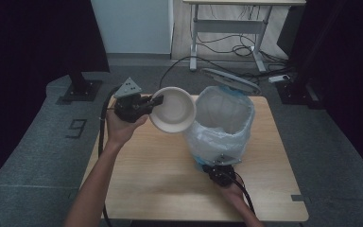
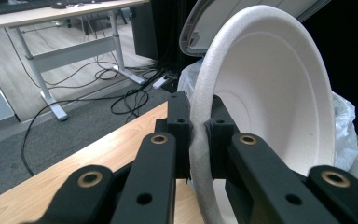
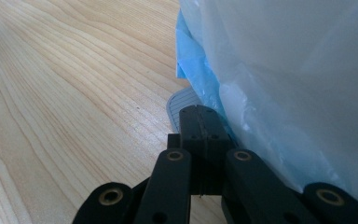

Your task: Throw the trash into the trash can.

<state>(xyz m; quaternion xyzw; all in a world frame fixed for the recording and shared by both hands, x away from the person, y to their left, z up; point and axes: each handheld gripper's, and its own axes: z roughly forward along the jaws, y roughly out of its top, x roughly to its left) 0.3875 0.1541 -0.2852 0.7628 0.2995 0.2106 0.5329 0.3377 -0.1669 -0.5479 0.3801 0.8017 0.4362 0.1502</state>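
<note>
A white foam bowl (image 1: 172, 109) (image 2: 270, 93) hangs tilted on edge above the table's left half, just left of the bin. My left gripper (image 1: 152, 101) (image 2: 199, 112) is shut on the bowl's rim. The pedal bin (image 1: 222, 125), lined with a white and blue bag (image 3: 279, 70), stands on the table with its lid (image 1: 230, 79) (image 2: 200, 28) raised. My right gripper (image 1: 216, 166) (image 3: 199, 114) is shut with nothing between its jaws. Its tips rest on the grey ribbed pedal (image 3: 179, 103) at the bin's near foot.
The wooden table (image 1: 151, 175) has bare surface in front of and left of the bin. Beyond it lie grey carpet, loose cables (image 1: 227, 47) and a white desk frame (image 2: 74, 46). Dark curtains close in both sides.
</note>
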